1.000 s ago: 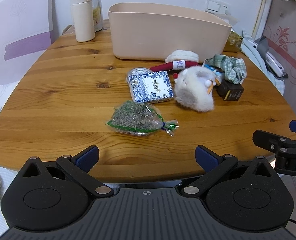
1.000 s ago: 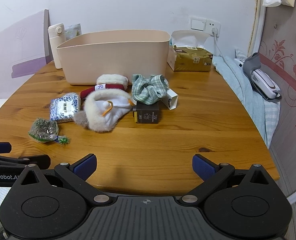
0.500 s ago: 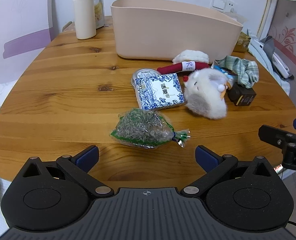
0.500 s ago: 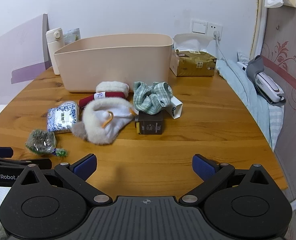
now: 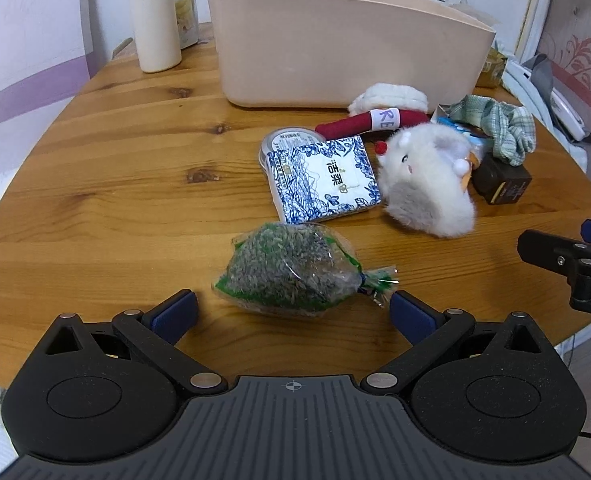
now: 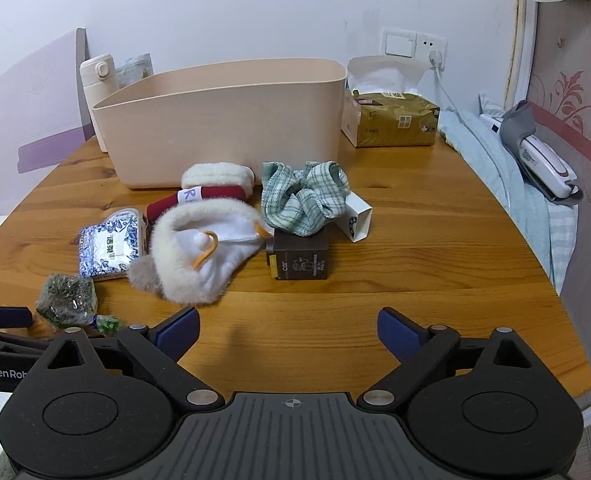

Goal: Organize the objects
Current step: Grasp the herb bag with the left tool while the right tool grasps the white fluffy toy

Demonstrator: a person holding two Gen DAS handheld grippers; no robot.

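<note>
Clear crinkled bag (image 5: pixel 291 276) of grey-green dried bits, perhaps herbs, tied at one end, lying on tabletop (image 5: pixel 115 184). Left gripper (image 5: pixel 291 312) wide, empty. Right gripper (image 6: pixel 289 328) wide, just narrowing slightly, nothing between.

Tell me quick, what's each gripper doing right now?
Left gripper: open, holding nothing; the herb bag lies just ahead of it.
Right gripper: open, empty, jaws just closed a little.

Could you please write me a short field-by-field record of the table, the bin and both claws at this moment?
surface: wooden table
bin: beige tub, upright
nearest item: bag of dried herbs, just ahead of left claw
left claw: open, empty
right claw: open, empty, jaws just closing slightly
loose items: plush toy, blue-white tissue pack
</note>
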